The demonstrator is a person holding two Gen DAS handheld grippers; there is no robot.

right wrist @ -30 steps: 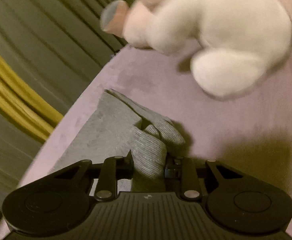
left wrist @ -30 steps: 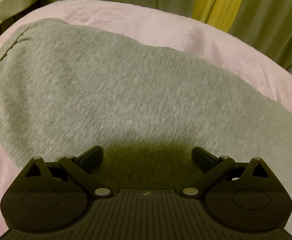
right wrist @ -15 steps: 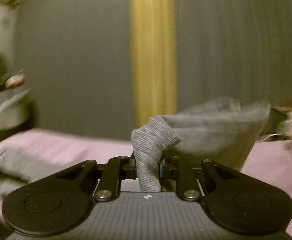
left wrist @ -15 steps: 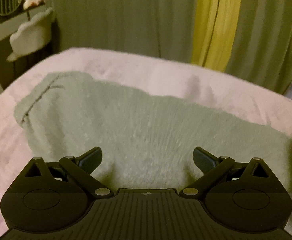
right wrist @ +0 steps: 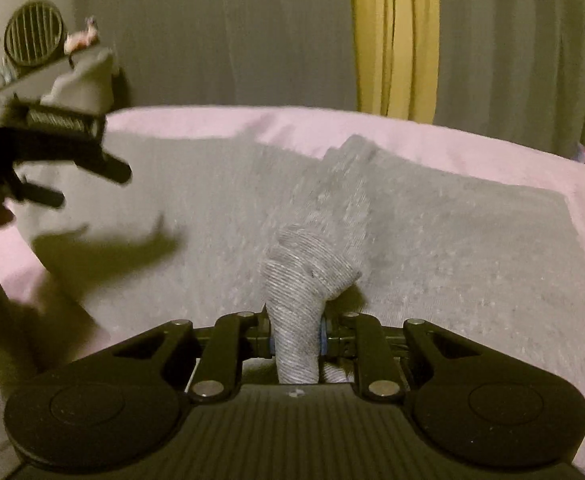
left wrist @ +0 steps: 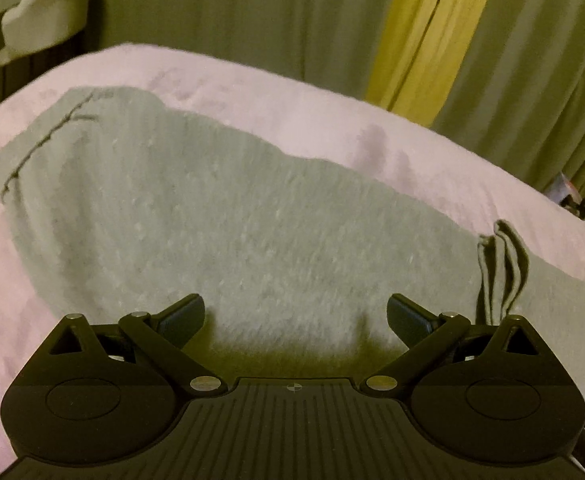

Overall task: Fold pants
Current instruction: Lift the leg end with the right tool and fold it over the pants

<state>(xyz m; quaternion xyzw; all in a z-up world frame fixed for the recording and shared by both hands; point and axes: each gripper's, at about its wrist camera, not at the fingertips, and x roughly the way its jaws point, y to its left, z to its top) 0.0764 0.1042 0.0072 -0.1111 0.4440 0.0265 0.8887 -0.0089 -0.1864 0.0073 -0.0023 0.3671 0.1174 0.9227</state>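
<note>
Right claw [right wrist: 295,338] pinches a bunched fold of the grey pants [right wrist: 452,248] (left claw [left wrist: 295,316] gapes above them)

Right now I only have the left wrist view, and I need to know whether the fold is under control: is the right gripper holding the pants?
Observer: Yes. In the right wrist view the right gripper is clamped on a bunched ribbed end of the grey pants.
Operator: Is that end lifted clear of the rest?
Observer: It rises from the jaws as a ridge lying across the flat part of the pants on the pink bed cover.
Operator: Where is my left gripper from there?
Observer: The left gripper shows blurred at the left edge, fingers apart, above the pants and casting a shadow on them.
</note>
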